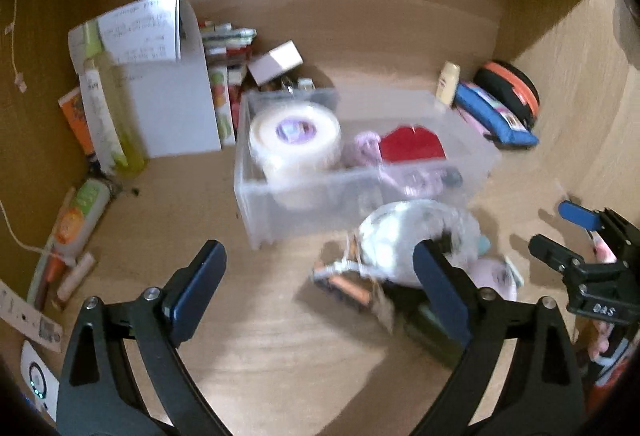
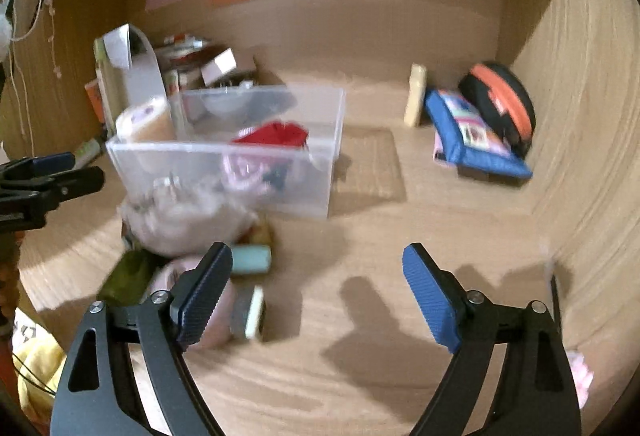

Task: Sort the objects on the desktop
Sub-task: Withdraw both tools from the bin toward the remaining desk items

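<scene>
A clear plastic bin [image 1: 472, 156] [image 2: 336, 124] sits mid-desk. It holds a white tape roll [image 1: 294, 140], a red item [image 1: 412, 144] [image 2: 276, 134] and pink things. In front of it lies a crumpled clear bag [image 1: 408, 236] [image 2: 180, 216], a battery pack [image 1: 348, 284], a teal block [image 2: 250, 258], a pink round case [image 1: 498, 276] and a small grey-and-cream block [image 2: 248, 312]. My left gripper [image 1: 320, 276] is open and empty, above the desk before the bin. My right gripper [image 2: 318, 284] is open and empty, over bare desk right of the clutter; it also shows in the left wrist view [image 1: 560, 232].
Books and papers [image 1: 160, 76] lean at the back left, with tubes [image 1: 80, 220] along the left wall. A blue pouch [image 1: 496, 116] [image 2: 472, 136], a black-orange case [image 2: 504, 104] and a cream bottle [image 2: 416, 96] stand back right. Wooden walls enclose the desk.
</scene>
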`<state>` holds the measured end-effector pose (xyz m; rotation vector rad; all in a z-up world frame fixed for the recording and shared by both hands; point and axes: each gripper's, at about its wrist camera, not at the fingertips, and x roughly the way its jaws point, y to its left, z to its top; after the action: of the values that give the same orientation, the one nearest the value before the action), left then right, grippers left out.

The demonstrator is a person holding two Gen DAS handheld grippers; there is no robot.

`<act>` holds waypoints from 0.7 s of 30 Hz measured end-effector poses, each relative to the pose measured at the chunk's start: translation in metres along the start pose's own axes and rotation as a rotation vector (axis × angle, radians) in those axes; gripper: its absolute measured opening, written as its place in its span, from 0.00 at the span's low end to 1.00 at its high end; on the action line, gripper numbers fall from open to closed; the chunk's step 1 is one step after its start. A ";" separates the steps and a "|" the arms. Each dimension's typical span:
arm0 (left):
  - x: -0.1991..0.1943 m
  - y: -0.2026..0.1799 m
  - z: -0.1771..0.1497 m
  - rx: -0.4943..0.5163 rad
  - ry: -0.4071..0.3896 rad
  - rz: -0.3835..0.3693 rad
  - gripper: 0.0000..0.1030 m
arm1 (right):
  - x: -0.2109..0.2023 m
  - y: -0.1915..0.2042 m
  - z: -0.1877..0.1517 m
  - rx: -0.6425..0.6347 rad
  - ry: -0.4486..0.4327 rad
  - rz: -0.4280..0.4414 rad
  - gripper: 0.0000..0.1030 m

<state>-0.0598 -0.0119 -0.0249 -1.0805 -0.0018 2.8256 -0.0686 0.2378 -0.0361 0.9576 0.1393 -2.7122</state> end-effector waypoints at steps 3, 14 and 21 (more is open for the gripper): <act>-0.002 -0.002 -0.013 -0.002 0.028 -0.030 0.93 | -0.002 -0.001 -0.013 0.001 0.025 0.000 0.83; 0.020 -0.040 -0.033 0.004 0.123 -0.159 0.93 | 0.000 0.005 -0.039 -0.019 0.090 0.011 0.83; 0.025 -0.029 -0.043 -0.021 0.146 -0.135 0.93 | 0.011 0.011 -0.044 -0.037 0.111 0.008 0.83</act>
<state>-0.0466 0.0181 -0.0722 -1.2391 -0.0884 2.6281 -0.0472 0.2330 -0.0773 1.0957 0.2061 -2.6395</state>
